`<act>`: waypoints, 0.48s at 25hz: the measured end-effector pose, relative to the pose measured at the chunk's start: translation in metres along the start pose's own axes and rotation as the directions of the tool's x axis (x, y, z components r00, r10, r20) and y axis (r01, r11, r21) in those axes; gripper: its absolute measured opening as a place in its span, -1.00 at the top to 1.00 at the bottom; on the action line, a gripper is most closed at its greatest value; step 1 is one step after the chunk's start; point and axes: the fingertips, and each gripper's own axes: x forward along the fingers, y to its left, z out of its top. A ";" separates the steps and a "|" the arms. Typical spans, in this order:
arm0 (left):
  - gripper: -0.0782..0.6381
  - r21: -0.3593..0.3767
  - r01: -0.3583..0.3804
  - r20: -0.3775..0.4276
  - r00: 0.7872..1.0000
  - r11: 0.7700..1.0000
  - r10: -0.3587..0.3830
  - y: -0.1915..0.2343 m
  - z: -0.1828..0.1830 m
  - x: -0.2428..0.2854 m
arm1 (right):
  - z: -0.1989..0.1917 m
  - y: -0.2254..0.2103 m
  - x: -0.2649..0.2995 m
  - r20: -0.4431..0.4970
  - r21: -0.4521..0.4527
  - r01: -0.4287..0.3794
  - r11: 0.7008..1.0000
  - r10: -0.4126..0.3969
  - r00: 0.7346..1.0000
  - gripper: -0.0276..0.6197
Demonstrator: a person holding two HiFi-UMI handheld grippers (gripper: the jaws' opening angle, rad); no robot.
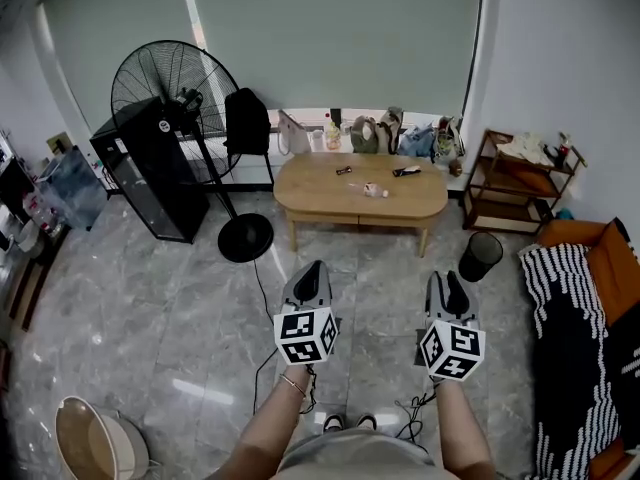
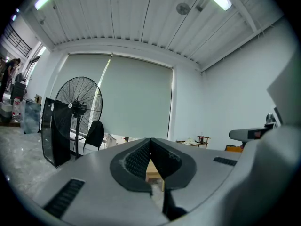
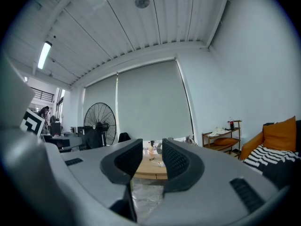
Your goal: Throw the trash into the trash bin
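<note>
Bits of trash lie on the oval wooden coffee table [image 1: 320, 196]: a pale crumpled piece [image 1: 375, 190], a dark wrapper [image 1: 406, 171] and a small dark scrap [image 1: 343, 170]. The black trash bin [image 1: 481, 255] stands on the floor right of the table. Both grippers hover level over the marble floor, short of the table. My left gripper [image 1: 316, 268] is shut, its jaws meeting at the tips [image 2: 150, 141] with nothing between them. My right gripper [image 1: 447, 278] is open and empty; the table [image 3: 151, 169] shows through the gap [image 3: 152, 150].
A tall standing fan [image 1: 178, 93] and a black cabinet [image 1: 148, 173] stand left of the table. A wooden shelf rack [image 1: 515, 180] and an orange sofa with a striped blanket [image 1: 578, 318] fill the right side. A pale basin [image 1: 95, 438] sits near left. Bags line the window ledge [image 1: 380, 133].
</note>
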 end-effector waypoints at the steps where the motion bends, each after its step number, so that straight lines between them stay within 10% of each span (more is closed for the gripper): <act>1: 0.76 -0.001 -0.005 0.000 1.000 1.000 0.005 0.000 0.000 0.001 | 0.000 -0.003 0.001 0.000 0.002 0.000 1.000 0.000 1.000 0.49; 12: 0.76 0.016 -0.037 -0.004 0.999 0.999 0.037 -0.018 -0.005 0.021 | -0.007 -0.037 0.019 -0.016 0.021 -0.032 0.999 0.033 0.999 0.26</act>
